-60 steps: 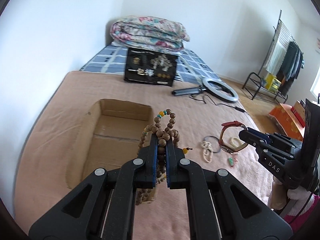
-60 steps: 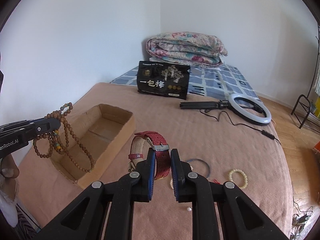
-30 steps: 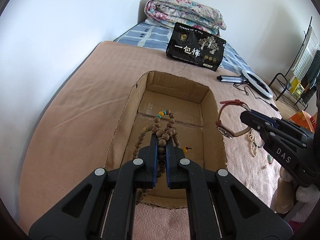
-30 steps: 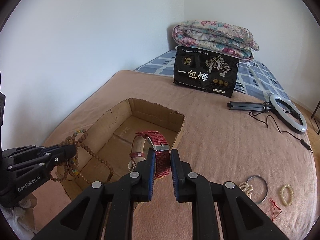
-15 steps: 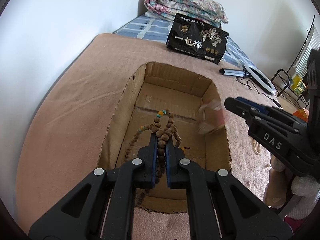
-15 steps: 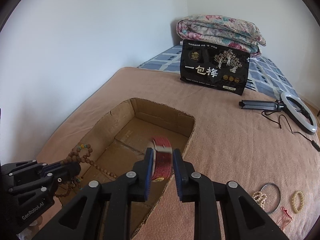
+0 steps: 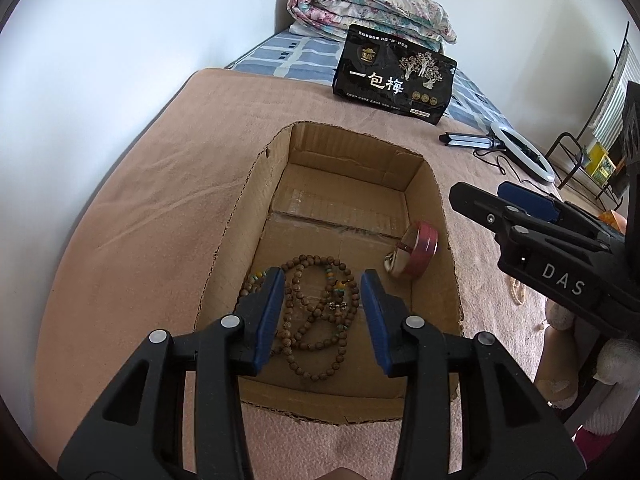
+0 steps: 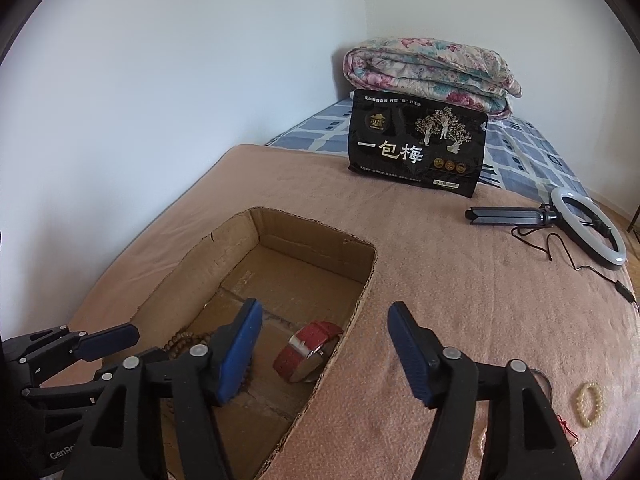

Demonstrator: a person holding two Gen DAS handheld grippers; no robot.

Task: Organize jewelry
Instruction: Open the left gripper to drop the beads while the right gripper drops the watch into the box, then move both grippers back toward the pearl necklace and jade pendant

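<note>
Two pieces in cardboard box (image 7: 236,216), beads (image 7: 316,320), watch (image 7: 414,250)

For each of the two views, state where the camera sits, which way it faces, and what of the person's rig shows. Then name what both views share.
Left wrist: on the left gripper, looking down into the box at the beads; the right gripper shows.
Right wrist: on the right gripper, over the box's right wall, facing the quilt; the left gripper shows.
Shared: box, watch, black bag, ring light.
</note>
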